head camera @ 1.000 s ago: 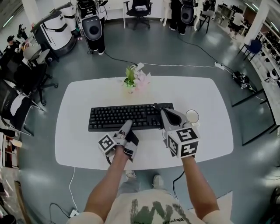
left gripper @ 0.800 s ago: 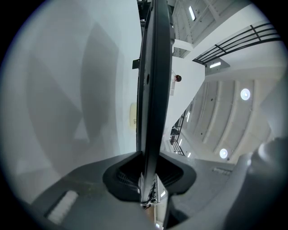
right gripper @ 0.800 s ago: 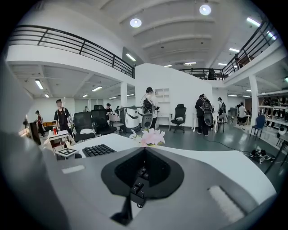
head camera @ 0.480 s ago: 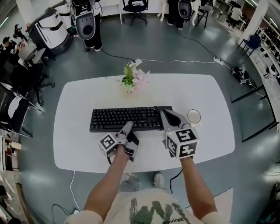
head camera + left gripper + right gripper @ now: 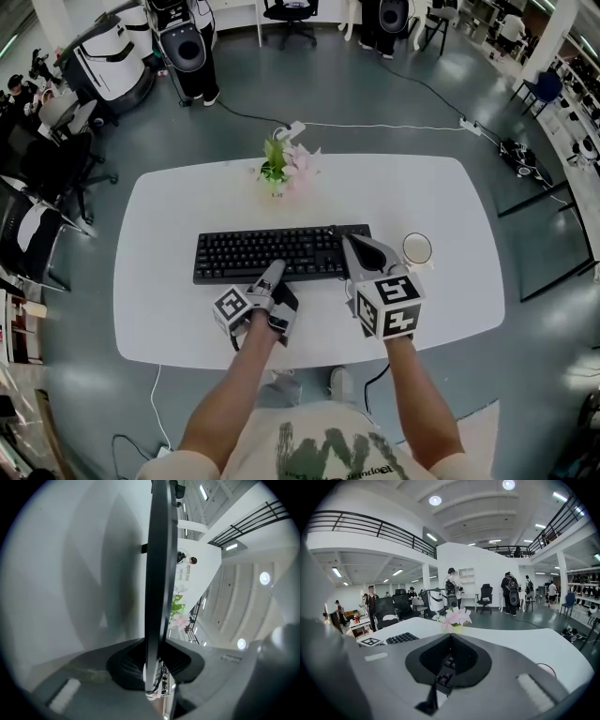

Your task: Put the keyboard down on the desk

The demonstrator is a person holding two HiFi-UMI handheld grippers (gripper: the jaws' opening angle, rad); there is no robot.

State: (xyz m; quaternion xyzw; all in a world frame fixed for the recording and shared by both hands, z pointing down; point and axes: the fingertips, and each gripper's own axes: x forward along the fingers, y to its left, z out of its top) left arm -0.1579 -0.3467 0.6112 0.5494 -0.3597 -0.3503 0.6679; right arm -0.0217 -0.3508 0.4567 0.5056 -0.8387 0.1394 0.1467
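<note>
A black keyboard (image 5: 267,253) lies lengthwise across the middle of the white desk (image 5: 169,300). My left gripper (image 5: 274,270) is shut on its near long edge, left of centre. In the left gripper view the keyboard (image 5: 157,573) stands edge-on as a dark slab pinched between the jaws. My right gripper (image 5: 349,246) is on the keyboard's right end, and its own view shows keys (image 5: 444,666) in the narrow gap between the shut jaws. Whether the keyboard rests on the desk or hangs just above it I cannot tell.
A small pot of pink flowers (image 5: 284,169) stands behind the keyboard. A white cup (image 5: 416,248) sits just right of the right gripper. Office chairs (image 5: 47,178) stand left of the desk, machines and cables on the floor behind.
</note>
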